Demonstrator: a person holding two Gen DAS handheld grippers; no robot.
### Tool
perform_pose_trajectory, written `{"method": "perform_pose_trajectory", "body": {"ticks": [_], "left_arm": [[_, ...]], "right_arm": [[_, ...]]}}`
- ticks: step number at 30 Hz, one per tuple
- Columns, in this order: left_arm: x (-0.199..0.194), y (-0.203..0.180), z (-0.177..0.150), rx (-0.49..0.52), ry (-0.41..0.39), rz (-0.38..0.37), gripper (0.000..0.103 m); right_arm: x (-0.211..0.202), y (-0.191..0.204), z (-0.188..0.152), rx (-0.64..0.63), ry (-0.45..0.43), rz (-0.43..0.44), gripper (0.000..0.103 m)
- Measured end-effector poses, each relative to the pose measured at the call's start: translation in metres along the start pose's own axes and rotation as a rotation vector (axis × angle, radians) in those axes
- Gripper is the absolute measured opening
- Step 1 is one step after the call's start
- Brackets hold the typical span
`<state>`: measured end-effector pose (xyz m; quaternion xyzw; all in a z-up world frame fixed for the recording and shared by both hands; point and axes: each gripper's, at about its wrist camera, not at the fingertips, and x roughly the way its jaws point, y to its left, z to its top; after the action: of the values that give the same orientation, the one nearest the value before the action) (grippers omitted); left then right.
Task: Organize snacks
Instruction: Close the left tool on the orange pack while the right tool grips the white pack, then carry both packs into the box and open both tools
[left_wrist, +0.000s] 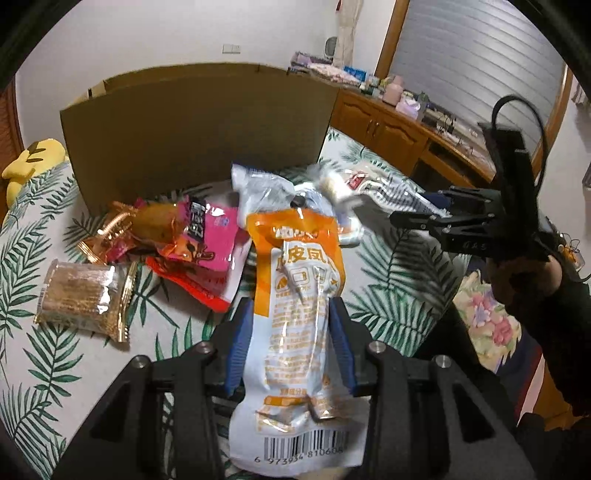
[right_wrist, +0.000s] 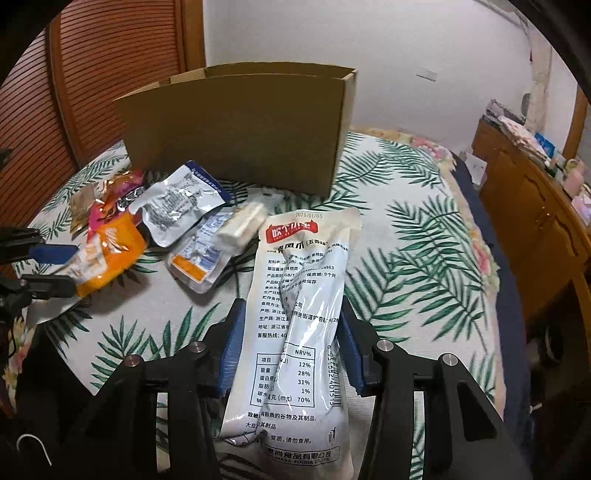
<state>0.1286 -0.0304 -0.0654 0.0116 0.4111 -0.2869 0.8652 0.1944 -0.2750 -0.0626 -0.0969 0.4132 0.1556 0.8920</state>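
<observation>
Left gripper clamping an orange-and-white chicken-feet pouch, right gripper pinching a white chicken-feet pouch. Lying ahead of both on the leaf-print bedspread: loose snack packets. Standing beyond: open cardboard box.

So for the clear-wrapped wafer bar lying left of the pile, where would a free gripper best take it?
Judging by its pose, across the short width of the wafer bar, coming down from above. It lies flat on the leaf-print cover, apart from the other packs, so both long sides look open. The crimped gold end looks thin and slippery.
</observation>
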Motion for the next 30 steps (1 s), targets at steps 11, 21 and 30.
{"method": "perform_pose_trajectory", "body": {"ticks": [11,21,30], "left_arm": [[-0.04,0.002,0.021,-0.022,-0.133,0.008,0.039],[-0.068,0.014,0.073,-0.018,-0.252,0.037,0.039],[-0.08,0.047,0.134,-0.004,-0.319,0.103,0.039]], "right_arm": [[-0.023,0.003,0.014,0.014,-0.056,-0.002,0.048],[-0.047,0.012,0.064,-0.011,-0.163,0.032,0.048],[-0.049,0.016,0.125,-0.061,-0.247,0.065,0.049]]}}
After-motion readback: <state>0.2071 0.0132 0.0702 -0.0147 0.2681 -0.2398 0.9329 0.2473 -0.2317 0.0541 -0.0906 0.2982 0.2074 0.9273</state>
